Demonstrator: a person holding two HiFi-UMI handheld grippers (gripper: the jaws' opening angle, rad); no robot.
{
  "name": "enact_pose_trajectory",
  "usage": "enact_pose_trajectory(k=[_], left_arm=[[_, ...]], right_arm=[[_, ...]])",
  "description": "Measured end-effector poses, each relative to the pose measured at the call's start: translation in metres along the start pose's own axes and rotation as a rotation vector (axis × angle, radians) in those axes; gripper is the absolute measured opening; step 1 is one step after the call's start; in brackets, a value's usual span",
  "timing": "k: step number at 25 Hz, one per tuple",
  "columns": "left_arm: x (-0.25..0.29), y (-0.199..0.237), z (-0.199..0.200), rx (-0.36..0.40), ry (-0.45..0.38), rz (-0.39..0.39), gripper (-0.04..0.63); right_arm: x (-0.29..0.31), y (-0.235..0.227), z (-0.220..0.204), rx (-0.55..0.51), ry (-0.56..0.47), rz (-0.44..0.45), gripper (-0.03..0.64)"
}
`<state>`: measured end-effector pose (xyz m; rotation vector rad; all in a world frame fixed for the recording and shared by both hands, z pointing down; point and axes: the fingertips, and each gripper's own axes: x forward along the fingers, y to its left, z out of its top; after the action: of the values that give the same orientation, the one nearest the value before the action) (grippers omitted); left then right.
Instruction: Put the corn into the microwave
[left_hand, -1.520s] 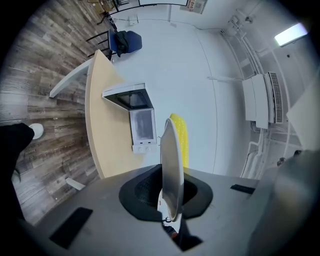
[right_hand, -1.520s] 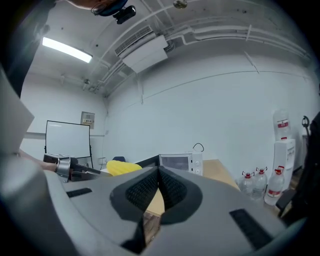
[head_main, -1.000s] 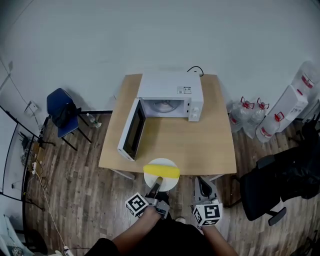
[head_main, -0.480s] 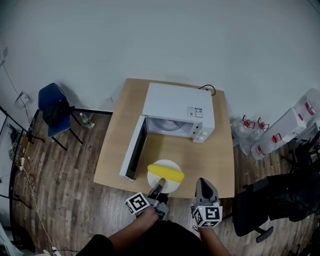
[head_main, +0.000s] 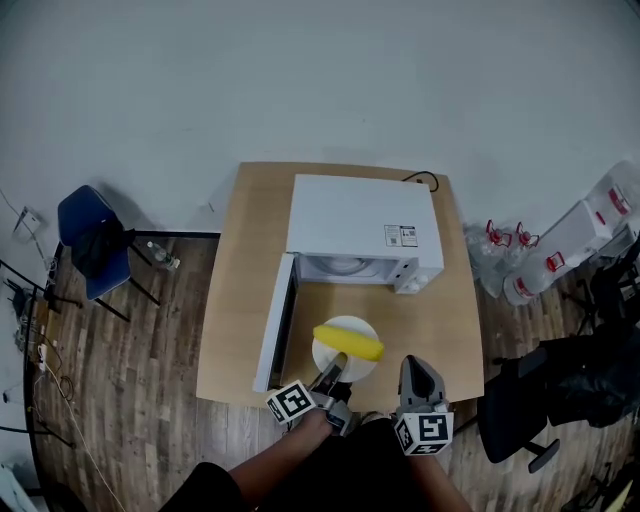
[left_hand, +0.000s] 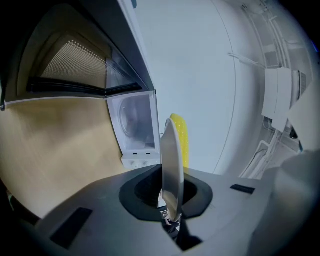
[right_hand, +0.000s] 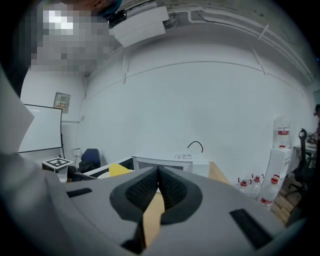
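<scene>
corn (head_main: 349, 342), yellow, is laid across a white plate (head_main: 357, 370), and the plate is held over the near part of the wooden table (head_main: 240, 300), in front of the microwave (head_main: 362, 225) and apart from it. the microwave's door (head_main: 275, 322) is swung wide open to the left, and its cavity is turned towards the plate. the plate's near rim is clamped by the left gripper (head_main: 337, 366), whose jaws are closed tight on it; in the left gripper view the plate is seen edge-on between them, with the corn just behind it. the right gripper (head_main: 416, 366) is held just to the right of the plate, its jaws brought together with nothing gripped between them. a blue chair (head_main: 90, 235) is seen on the floor well left of the table.
</scene>
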<state>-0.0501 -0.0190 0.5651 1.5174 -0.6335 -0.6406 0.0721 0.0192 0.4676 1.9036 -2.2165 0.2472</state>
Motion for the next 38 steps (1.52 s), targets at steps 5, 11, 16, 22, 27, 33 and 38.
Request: enact_pose_trajectory(k=[5,11,16,22,27,33,38], left_arm=[[0.02,0.023,0.016,0.001,0.0,0.038,0.018],[0.05,0.038,0.039,-0.04,-0.062,0.053,0.018],[0.073,0.049,0.057,0.024,-0.08,0.076,0.018],[0.103,0.071,0.076,0.031,-0.09,0.096,0.018],[0.121,0.1,0.089,0.019,-0.113,0.12,0.018],[0.138,0.135,0.109,0.001,-0.159,0.144,0.018],[0.154,0.15,0.121,-0.005,-0.197,0.139,0.018]], right_arm=[[0.014,-0.009,-0.003,0.024,0.01,-0.015,0.06],[0.045,-0.016,-0.011,0.025,0.016,0.014,0.06],[0.076,-0.022,-0.012,0.043,0.035,0.059,0.06],[0.118,-0.032,-0.001,-0.031,0.031,0.112,0.06],[0.14,-0.044,-0.014,-0.024,0.074,0.128,0.06],[0.161,-0.052,-0.032,-0.002,0.119,0.141,0.06],[0.173,-0.051,-0.039,0.01,0.134,0.159,0.06]])
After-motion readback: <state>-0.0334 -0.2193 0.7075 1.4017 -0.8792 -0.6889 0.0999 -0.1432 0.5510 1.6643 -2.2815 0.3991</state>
